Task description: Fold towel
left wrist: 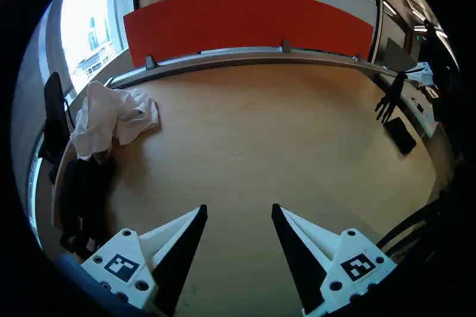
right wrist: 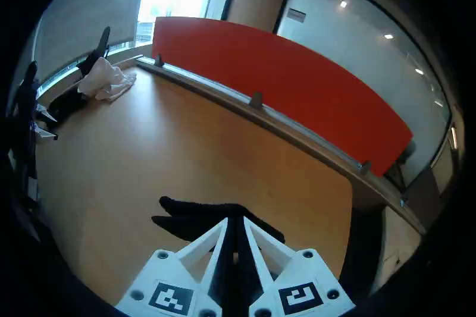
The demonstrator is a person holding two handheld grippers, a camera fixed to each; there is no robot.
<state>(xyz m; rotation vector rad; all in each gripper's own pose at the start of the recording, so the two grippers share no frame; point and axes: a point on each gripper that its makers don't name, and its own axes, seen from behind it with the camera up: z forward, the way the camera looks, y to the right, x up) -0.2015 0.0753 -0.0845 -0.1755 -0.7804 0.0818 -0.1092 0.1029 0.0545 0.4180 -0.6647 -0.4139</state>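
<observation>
left gripper (left wrist: 238,207) spread wide, right gripper (right wrist: 236,220) closed tight over black glove (right wrist: 190,217), towel (left wrist: 113,116) crumpled far off

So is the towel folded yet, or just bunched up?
Bunched up, not folded. The white towel lies in a crumpled, lumpy heap near the edge of the table, with no flat layers or straight edges.

Both views low over desk (left wrist: 268,138), facing red divider (left wrist: 250,19); towel (left wrist: 113,115) shared, far.
</observation>
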